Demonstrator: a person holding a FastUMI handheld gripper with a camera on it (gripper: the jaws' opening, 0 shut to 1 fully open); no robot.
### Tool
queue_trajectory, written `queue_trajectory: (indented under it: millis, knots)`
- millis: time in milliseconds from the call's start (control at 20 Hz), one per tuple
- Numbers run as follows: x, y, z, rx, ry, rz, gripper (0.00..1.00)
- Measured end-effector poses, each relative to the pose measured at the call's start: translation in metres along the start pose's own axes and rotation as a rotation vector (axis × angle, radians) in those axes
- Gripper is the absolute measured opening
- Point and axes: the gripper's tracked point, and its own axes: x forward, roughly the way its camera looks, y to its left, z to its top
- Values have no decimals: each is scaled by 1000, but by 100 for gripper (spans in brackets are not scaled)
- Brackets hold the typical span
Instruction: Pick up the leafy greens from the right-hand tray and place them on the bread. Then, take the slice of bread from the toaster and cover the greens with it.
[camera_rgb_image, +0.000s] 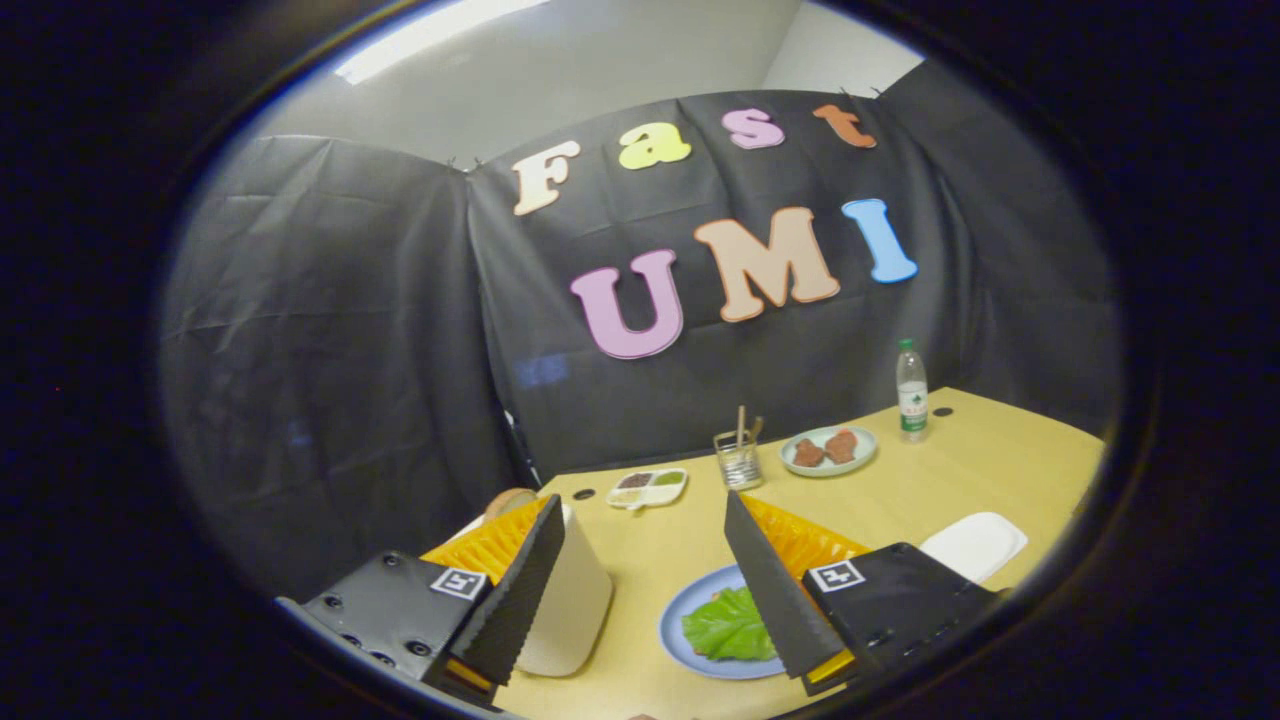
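Claw (640, 590): released, its two fingers spread wide with nothing between them, held above the near part of the surface.
Left finger (520, 590): lies across the front of the white toaster (570, 610).
Toaster: stands at the near left of the surface; a brown rounded edge, likely the slice of bread (508, 500), shows at its top behind the left finger.
Right finger (775, 590): overlaps the right rim of the blue plate (672, 625).
Leafy greens (728, 628): a green leaf lying on the blue plate, just ahead of and between the fingers, nearer the right one; whether bread lies beneath it cannot be told.
White tray (972, 545): flat, on the right of the surface, beyond the right finger.
Surface (660, 540): pale wooden top, running back to the booth wall.
Divided dish (648, 488): small, white, with dark and green contents in its compartments, beyond the fingers.
Clear cup (738, 460): holds upright sticks, just right of the divided dish.
Pale plate (828, 450): carries two brown pieces of food, right of the cup.
Water bottle (911, 392): upright, near the far right of the surface, beside the pale plate.
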Motion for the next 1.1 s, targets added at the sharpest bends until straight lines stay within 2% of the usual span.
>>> queue_trajectory:
  millis: [200, 650, 1100]
  knots:
    - [18, 45, -12, -53, 11, 73, 100]
    - [60, 95, -57, -81, 82, 108, 100]
    - [86, 99, -88, -92, 153, 77, 39]
